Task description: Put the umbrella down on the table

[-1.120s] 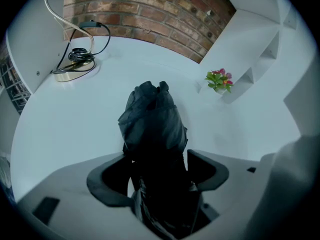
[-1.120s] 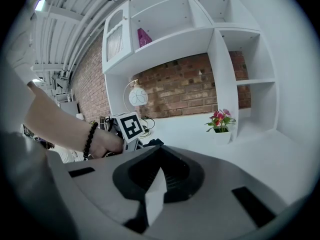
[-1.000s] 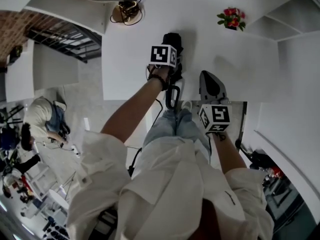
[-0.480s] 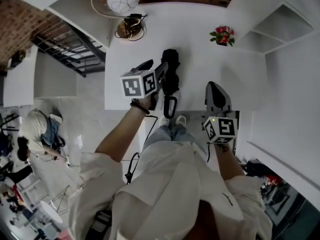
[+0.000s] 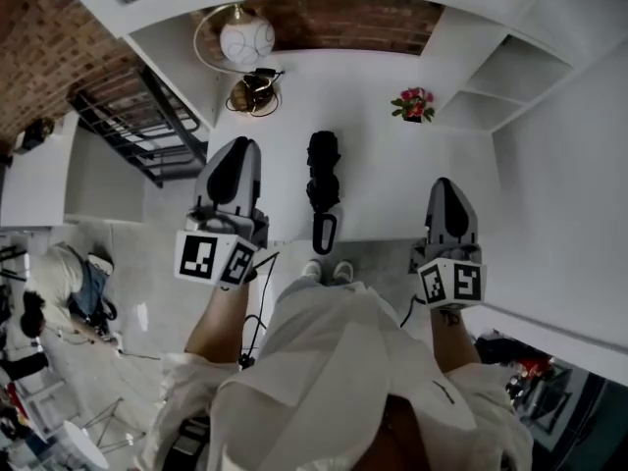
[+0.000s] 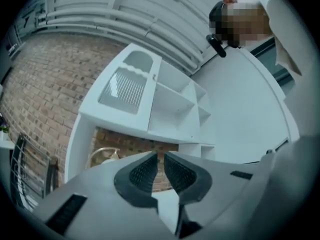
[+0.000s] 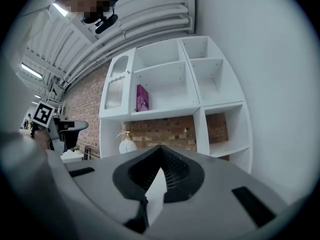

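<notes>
On the white tabletop (image 5: 388, 165), the folded black umbrella (image 5: 323, 170) is lying lengthwise, its loop handle (image 5: 324, 234) reaching over the near edge, and neither gripper is touching it. The left hand-held gripper (image 5: 238, 155) is hovering well apart on the umbrella's left, its jaws having just been closing and now clenched on nothing. The right hand-held gripper (image 5: 446, 189) is hovering well apart on the right, likewise clenched and empty.

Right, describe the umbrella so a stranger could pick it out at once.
Find the white table in front of the brick wall. Along its middle lies the umbrella, its loop handle at the near edge. It is the only long black thing there.
</notes>
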### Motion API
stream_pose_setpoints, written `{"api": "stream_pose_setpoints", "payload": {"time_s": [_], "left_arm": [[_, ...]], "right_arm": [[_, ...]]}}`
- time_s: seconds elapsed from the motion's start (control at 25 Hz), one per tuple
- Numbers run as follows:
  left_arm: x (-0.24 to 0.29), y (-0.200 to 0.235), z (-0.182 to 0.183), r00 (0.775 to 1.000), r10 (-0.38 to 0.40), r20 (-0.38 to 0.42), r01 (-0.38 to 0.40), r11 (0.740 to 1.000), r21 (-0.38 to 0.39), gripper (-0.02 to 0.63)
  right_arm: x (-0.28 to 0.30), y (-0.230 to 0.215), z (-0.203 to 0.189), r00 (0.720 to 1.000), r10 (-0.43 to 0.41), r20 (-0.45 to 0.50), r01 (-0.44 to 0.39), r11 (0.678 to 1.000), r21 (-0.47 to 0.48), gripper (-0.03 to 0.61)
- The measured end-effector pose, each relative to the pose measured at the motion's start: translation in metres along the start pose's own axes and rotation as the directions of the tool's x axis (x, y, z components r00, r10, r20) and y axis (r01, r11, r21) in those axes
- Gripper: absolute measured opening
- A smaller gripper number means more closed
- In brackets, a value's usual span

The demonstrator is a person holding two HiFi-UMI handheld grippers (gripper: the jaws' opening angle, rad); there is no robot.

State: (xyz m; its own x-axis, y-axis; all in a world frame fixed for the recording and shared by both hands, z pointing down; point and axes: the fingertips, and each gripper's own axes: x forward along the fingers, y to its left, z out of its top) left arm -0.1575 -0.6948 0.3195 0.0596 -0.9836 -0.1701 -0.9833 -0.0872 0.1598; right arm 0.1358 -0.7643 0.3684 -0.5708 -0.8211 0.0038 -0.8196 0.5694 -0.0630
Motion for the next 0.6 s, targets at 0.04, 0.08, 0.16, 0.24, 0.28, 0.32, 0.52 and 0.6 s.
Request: {"api": "stream_pose_setpoints", "payload": {"time_s": [0.04, 0.08, 0.16, 0.24, 0.28, 0.32, 0.52, 0.6], "left_arm": [[-0.007, -0.002, 0.012, 1.0, 0.009, 0.03, -0.01, 1.0, 0.024, 0.06], [-0.013, -0.004, 0.022, 0.998, 0.019, 0.053, -0.022, 0.998, 0.051, 0.06], [-0.022, -0.009, 0.032, 0.997, 0.029, 0.078, -0.037, 0.994, 0.098, 0.061], [-0.026, -0.015, 0.033, 0.997, 0.021, 0.078, -0.03, 0.992, 0.122, 0.061], [-0.028, -0.017, 0.032, 0.997, 0.015, 0.074, -0.024, 0.992, 0.126, 0.061], [-0.029, -0.019, 0.03, 0.997, 0.011, 0.07, -0.019, 0.992, 0.127, 0.061], [-0.034, -0.023, 0.026, 0.999, 0.014, 0.05, -0.02, 0.993, 0.12, 0.061], [-0.033, -0.024, 0.025, 0.999, 0.02, 0.043, -0.025, 0.993, 0.119, 0.061]], "right_arm": [[-0.005, -0.001, 0.01, 1.0, -0.001, 0.016, 0.001, 1.0, -0.007, 0.018], [-0.009, -0.001, 0.019, 1.0, -0.002, 0.031, 0.003, 1.0, -0.014, 0.018], [-0.016, -0.003, 0.034, 0.998, -0.006, 0.06, 0.008, 0.999, -0.032, 0.018], [-0.021, -0.005, 0.046, 0.996, -0.015, 0.086, 0.018, 0.999, -0.04, 0.018], [-0.024, -0.006, 0.051, 0.995, -0.021, 0.099, 0.024, 0.999, -0.037, 0.017], [-0.027, -0.006, 0.057, 0.993, -0.026, 0.113, 0.03, 0.999, -0.034, 0.018], [-0.038, -0.009, 0.071, 0.99, -0.035, 0.138, 0.041, 0.998, -0.041, 0.017], [-0.041, -0.013, 0.071, 0.989, -0.045, 0.138, 0.05, 0.998, -0.03, 0.017]]}}
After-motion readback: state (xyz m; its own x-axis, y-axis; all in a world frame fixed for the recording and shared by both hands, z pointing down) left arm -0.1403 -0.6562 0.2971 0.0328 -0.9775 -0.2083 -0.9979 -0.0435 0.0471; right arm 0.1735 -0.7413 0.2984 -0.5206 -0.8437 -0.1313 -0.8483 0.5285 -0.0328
